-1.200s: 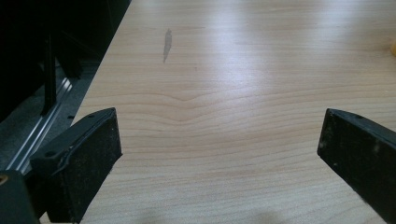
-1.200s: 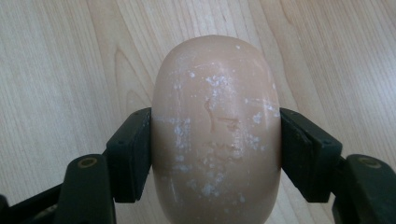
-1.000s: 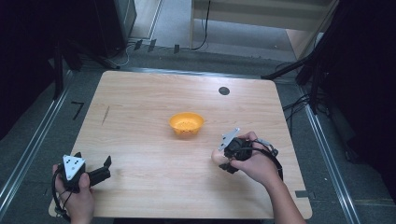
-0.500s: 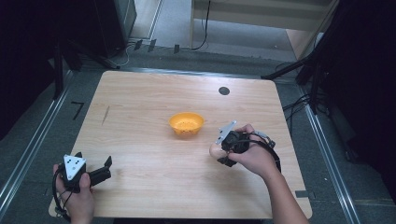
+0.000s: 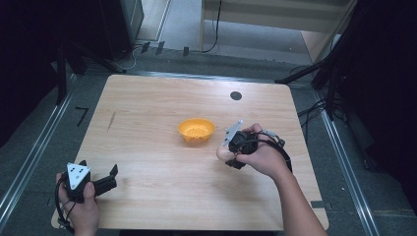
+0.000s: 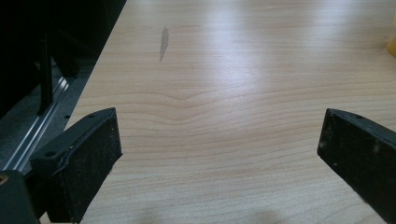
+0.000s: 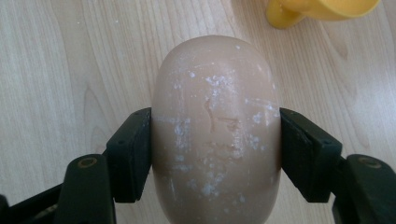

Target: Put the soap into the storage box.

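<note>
High view: pale wood table (image 5: 162,147), grey floor (image 5: 44,137), dark surroundings.

**Both hands and their grippers, seen from above and along the jaws**

The left hand (image 5: 78,206) sits at the near left corner of the desk, holding the left gripper (image 5: 105,179) level, pointed toward the right; its jaws stand wide apart with nothing between them. The right forearm (image 5: 295,206) enters from the bottom right and angles inward. The right hand (image 5: 260,155) wraps the right gripper (image 7: 215,154), whose jaws are pressed against both flanks of a rounded tan egg (image 7: 215,135).
</note>
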### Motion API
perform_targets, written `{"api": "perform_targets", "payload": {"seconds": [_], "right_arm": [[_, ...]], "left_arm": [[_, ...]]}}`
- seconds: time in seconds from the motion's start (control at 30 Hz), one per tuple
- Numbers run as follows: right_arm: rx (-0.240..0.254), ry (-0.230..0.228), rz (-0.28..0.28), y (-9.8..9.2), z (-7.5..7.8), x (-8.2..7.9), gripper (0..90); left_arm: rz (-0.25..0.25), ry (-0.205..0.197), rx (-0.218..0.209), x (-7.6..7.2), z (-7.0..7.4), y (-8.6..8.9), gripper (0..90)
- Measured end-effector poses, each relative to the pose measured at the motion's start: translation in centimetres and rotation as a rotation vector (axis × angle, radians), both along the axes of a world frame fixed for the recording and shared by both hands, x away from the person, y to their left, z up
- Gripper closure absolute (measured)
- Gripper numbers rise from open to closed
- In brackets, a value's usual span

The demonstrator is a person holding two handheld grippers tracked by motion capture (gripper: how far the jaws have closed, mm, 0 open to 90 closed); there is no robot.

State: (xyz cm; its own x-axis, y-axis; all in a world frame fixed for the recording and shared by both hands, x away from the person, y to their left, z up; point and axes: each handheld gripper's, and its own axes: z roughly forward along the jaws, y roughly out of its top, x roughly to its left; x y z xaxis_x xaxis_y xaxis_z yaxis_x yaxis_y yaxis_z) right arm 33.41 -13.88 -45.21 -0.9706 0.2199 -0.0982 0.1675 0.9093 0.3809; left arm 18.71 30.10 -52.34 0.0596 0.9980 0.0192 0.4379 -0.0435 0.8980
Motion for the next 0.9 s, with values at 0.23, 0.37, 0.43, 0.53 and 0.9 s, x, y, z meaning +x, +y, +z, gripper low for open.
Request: {"api": "perform_targets", "payload": {"seconds": [0.23,0.37,0.43,0.53,0.9], "right_arm": [[0.013,0.007,0.006,0.6,0.2,0.9,33.5],[0.001,0.007,0.023,1.0,0.2,1.4,33.5],[0.002,0.007,0.027,1.1,0.3,1.5,33.5],[0.012,0.014,0.034,1.6,0.5,1.9,33.5],[0.009,-0.003,0.062,2.7,1.9,3.7,33.5]], "left_arm": [[-0.006,0.000,-0.002,0.0,0.0,0.0,0.0],[-0.007,-0.001,-0.002,0.0,0.0,0.0,0.0],[-0.008,-0.001,-0.002,-0.1,0.0,0.0,0.0],[-0.009,-0.001,-0.002,-0.1,0.0,0.0,0.0],[-0.011,0.000,0.000,0.0,0.0,0.0,0.0]]}}
